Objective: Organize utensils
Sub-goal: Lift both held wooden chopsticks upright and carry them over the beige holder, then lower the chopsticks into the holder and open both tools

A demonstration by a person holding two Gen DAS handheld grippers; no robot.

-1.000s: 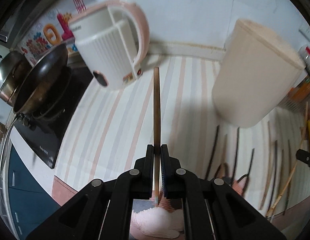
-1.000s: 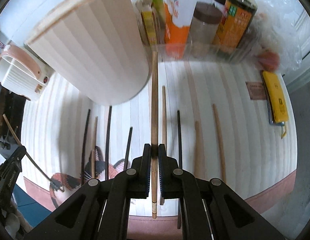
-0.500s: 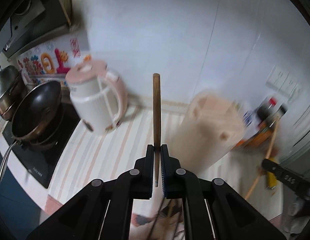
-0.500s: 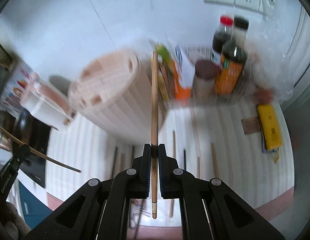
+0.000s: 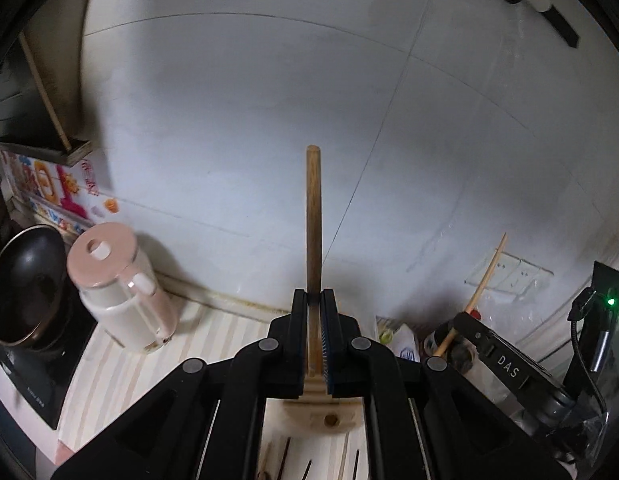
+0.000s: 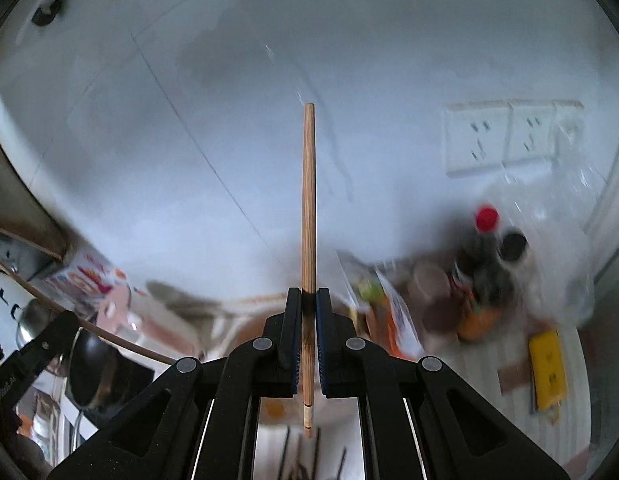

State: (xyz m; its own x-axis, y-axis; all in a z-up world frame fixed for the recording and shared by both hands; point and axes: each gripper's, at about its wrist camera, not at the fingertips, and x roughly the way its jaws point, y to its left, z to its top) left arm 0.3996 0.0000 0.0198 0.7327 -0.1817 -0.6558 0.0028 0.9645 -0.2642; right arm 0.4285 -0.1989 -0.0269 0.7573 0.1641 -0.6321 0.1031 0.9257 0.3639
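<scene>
My left gripper (image 5: 314,300) is shut on a brown wooden chopstick (image 5: 312,216) that points up at the wall. Below it, between the arms, shows the top of the beige utensil holder (image 5: 321,412). My right gripper (image 6: 308,298) is shut on a lighter striped wooden chopstick (image 6: 308,200), also pointing up; this view is blurred. The right gripper with its chopstick (image 5: 485,280) shows at the right of the left wrist view. Several chopsticks (image 5: 285,456) lie on the striped mat (image 5: 109,380) below.
A pink and white kettle (image 5: 117,288) stands at the left, with a black pan (image 5: 25,280) on a stove beyond it. Sauce bottles (image 6: 485,256) and packets stand at the right by the wall sockets (image 6: 509,136). A yellow packet (image 6: 547,368) lies on the mat.
Both grippers have risen and tilted upward with their chopsticks. The counter and holder have dropped low in both views and the wall fills them.
</scene>
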